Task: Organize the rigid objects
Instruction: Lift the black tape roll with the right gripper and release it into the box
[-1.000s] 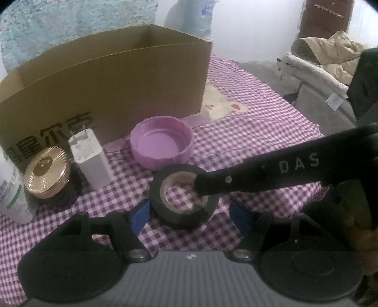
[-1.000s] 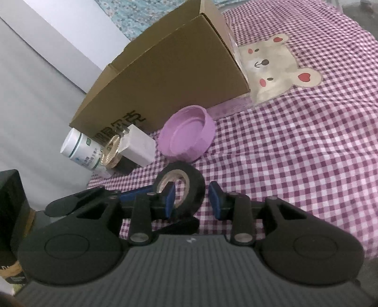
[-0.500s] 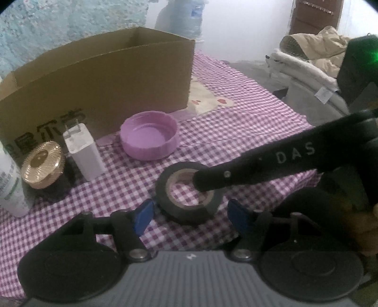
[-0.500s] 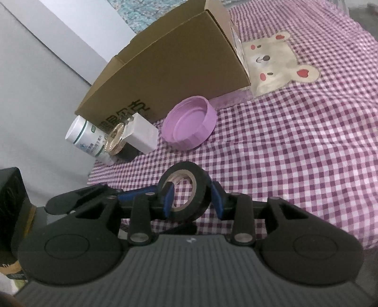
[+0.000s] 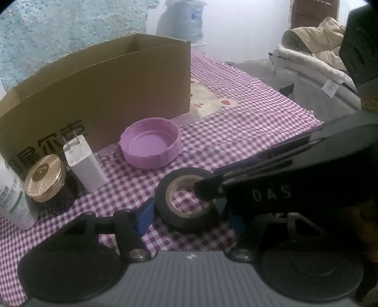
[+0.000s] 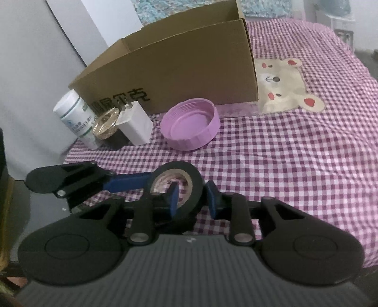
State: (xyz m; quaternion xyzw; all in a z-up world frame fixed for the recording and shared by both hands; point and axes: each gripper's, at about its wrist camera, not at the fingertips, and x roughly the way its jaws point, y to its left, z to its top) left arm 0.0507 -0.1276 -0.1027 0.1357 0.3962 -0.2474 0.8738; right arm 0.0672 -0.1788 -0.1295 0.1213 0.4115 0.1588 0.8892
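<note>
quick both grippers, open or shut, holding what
left gripper: open, its jaws astride the black tape roll, closing in.
right gripper: shut on the tape roll's wall, just closed.

Home, likely bedroom or living room. Work surface covered with purple-and-white gingham cloth (image 6: 295, 165) bearing appliquéd beige cartoon bear (image 6: 285, 85). Beige padded jacket (image 5: 316, 44) heaped on grey upholstered seat (image 5: 314, 94) at right. Pale blue water jug (image 5: 186, 21) by white wall, brown wooden door (image 5: 314, 16) behind. Household odds lying about: open brown cardboard box (image 5: 99, 94), white plug charger (image 5: 85, 163), white pill bottle (image 6: 75, 118), gold-lidded dark jar (image 5: 46, 178).
</note>
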